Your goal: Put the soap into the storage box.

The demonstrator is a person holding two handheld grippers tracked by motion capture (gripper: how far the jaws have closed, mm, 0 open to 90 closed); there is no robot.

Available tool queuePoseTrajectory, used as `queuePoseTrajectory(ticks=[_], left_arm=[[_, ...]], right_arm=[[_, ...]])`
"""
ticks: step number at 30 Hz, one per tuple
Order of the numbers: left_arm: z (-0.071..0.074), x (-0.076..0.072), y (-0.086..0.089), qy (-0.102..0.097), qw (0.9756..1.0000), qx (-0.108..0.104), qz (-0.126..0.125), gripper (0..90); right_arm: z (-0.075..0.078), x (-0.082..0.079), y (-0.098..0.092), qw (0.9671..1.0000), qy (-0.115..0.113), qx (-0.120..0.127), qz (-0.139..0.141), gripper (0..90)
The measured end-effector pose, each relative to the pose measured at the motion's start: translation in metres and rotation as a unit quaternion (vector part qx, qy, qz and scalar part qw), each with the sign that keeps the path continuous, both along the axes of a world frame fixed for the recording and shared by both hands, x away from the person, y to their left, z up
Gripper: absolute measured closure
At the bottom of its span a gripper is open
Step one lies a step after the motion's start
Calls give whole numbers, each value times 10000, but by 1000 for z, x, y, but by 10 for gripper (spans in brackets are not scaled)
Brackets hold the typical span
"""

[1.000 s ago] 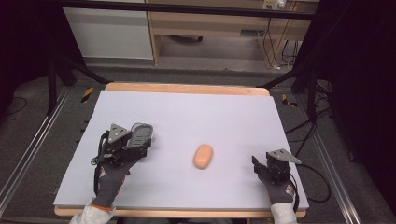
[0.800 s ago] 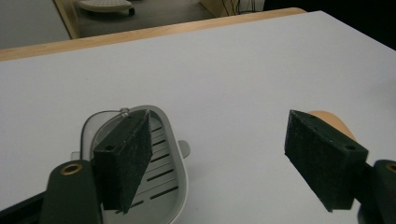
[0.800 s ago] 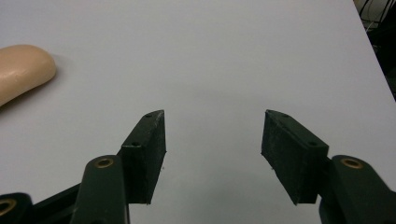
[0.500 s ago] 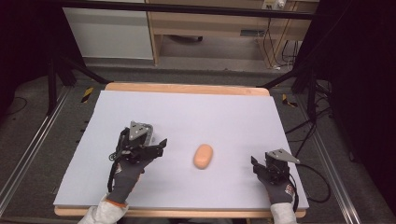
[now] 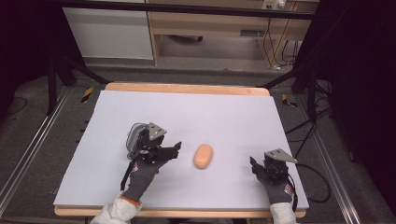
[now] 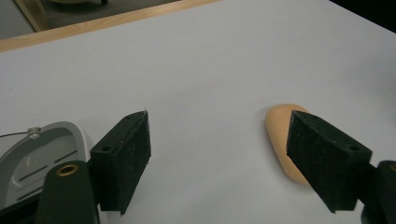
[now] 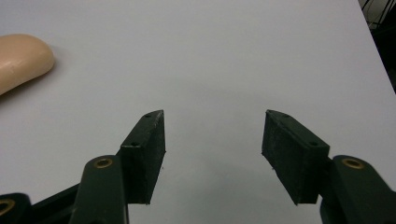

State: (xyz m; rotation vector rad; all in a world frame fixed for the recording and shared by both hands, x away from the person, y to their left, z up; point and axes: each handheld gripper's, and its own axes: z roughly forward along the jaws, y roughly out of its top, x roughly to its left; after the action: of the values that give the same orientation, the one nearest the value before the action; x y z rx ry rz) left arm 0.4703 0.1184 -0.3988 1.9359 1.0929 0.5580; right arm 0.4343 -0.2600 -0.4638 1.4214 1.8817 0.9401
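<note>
Two gloved hands come in over the near edge of the table, each holding a black two-jaw gripper above the pale sheet that covers it. The right gripper sits near the front right corner, its grey plate on top, and in the right gripper view its jaws stand wide apart with bare sheet between them. The left gripper lies a little farther in, on the left half, pointing toward the middle; its jaws are likewise spread wide in the left gripper view, holding nothing. Between the two tools, close beside the tip of the left one and well apart from the right, rests a smooth peach-coloured oval object, lying flat on the sheet; what it is made of cannot be told. In the left gripper view that oval lies partly behind the right-hand jaw, whether touching it cannot be told, and it also shows at the left edge of the right gripper view. A grey, slotted, rounded thing lies just behind the left gripper, also seen in its own view. Beyond the sheet runs the wooden table edge, then floor and a cabinet.
</note>
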Motion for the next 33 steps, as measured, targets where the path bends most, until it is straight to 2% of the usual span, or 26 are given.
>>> queuePoseTrajectory(ticks=[5,22,33], left_arm=[[-2,1,-11,19,9999,82,-62,209],[-13,6,-42,162,9994,142,-254,197],[-23,9,-62,330,9978,396,-425,187]], right_arm=[[0,0,0,10000,9,-12,-25,386],[0,2,0,10000,9,-34,21,381],[-1,2,0,10000,14,-60,12,381]])
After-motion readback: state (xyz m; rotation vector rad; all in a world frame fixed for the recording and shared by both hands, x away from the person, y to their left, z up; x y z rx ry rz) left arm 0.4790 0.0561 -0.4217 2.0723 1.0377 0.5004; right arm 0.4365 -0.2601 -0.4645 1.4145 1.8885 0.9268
